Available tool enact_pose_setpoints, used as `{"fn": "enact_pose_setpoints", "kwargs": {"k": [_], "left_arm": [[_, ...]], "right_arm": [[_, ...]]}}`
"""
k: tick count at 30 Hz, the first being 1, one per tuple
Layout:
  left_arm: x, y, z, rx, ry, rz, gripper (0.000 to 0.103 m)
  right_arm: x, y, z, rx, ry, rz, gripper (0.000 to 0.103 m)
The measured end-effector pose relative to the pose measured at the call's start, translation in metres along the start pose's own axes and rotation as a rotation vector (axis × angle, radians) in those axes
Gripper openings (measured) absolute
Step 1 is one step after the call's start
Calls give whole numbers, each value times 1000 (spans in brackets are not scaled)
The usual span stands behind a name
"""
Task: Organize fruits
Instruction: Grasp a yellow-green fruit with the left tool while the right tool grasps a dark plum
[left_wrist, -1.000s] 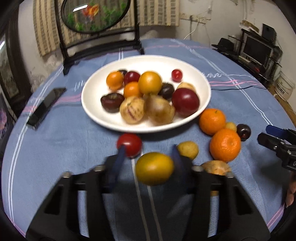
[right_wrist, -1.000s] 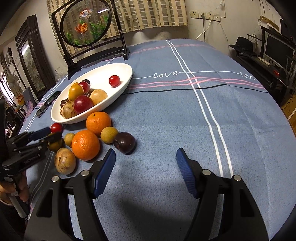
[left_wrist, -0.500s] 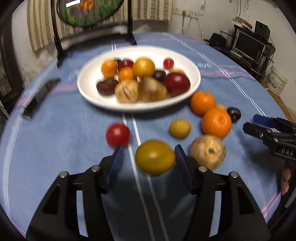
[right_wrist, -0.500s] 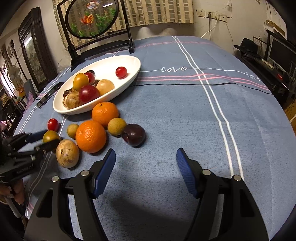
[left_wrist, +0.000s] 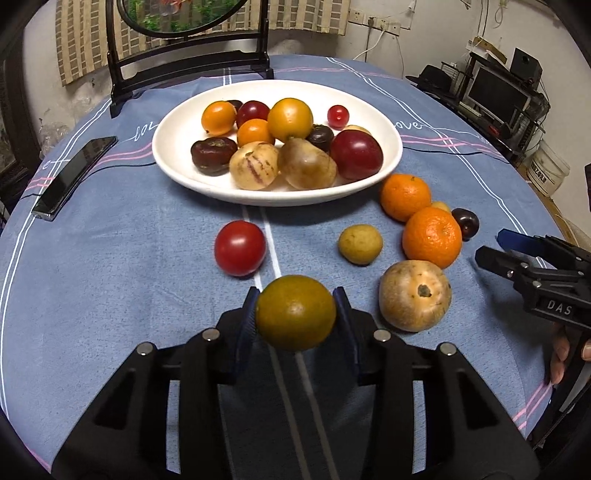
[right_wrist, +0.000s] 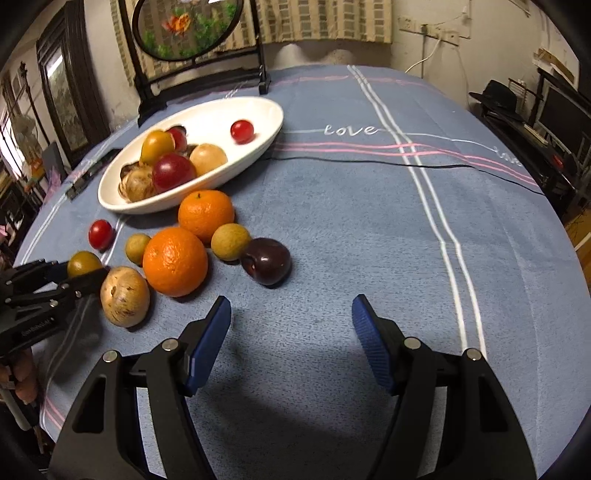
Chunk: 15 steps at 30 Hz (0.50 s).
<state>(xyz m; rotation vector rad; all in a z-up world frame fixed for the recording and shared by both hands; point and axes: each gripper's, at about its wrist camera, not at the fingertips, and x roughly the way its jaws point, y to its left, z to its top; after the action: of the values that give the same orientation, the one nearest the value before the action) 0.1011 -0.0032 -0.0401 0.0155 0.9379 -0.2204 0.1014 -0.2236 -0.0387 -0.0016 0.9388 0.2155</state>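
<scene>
Left wrist: left tongs (left_wrist: 295, 314) closing on yellow-green tomato (left_wrist: 295, 312) (phone (left_wrist: 74, 173) visible only here).

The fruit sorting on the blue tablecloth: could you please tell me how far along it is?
Done: about eleven fruits sit in the white bowl. In hand: the left gripper is closing its jaws on a yellow-green fruit. Left: seven loose fruits, including the red tomato and two oranges. The right gripper is open, empty.

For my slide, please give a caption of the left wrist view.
Left tool closing on a yellow-green fruit before the white fruit plate.
</scene>
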Motion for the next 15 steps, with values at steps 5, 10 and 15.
{"fn": "enact_pose_setpoints", "kwargs": {"k": [5, 10, 15], "left_arm": [[1, 2, -1, -6, 1, -8, 41], [1, 2, -1, -10, 2, -13, 41], [2, 1, -1, -5, 5, -10, 41]], "right_arm": [[10, 10, 10, -60, 28, -35, 69], [21, 14, 20, -70, 34, -53, 66], [23, 18, 26, -71, 35, -32, 32]]}}
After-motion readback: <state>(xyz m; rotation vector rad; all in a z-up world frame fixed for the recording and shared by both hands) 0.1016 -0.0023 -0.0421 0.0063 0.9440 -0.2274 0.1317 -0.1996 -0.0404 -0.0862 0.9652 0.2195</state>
